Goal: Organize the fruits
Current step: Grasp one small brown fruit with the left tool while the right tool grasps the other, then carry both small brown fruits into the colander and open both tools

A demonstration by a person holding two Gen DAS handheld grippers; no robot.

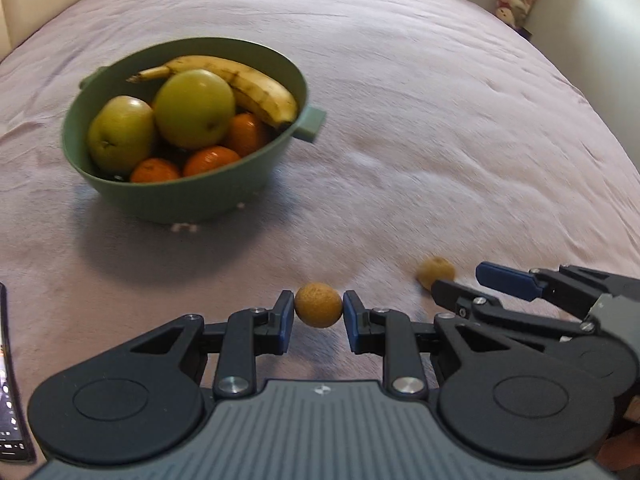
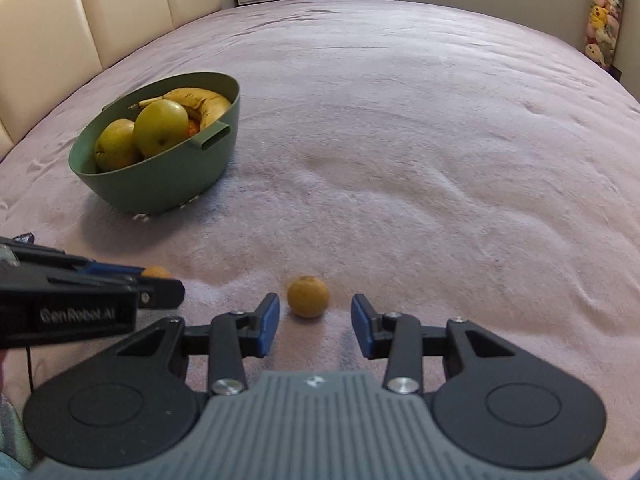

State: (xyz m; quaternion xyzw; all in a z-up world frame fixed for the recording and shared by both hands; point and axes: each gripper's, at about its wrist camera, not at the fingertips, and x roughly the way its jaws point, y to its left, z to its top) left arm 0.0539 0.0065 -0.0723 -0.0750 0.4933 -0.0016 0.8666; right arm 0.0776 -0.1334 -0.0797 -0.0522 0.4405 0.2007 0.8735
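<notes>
A green bowl (image 1: 168,196) on the pink blanket holds two green apples (image 1: 195,109), a banana (image 1: 248,80) and several oranges (image 1: 211,161). My left gripper (image 1: 319,316) is shut on a small round yellow-brown fruit (image 1: 319,311), low over the blanket. A second small brown fruit (image 2: 307,296) lies on the blanket just ahead of my open right gripper (image 2: 315,324), between its fingertips' line but untouched. It also shows in the left wrist view (image 1: 435,271), beside the right gripper (image 1: 468,280). The bowl shows in the right wrist view (image 2: 160,184), far left.
The pink blanket (image 2: 400,140) covers a wide bed. A padded cream headboard (image 2: 80,20) runs along the left. Plush toys (image 2: 602,20) hang at the far right. A phone (image 1: 10,380) lies at the left edge.
</notes>
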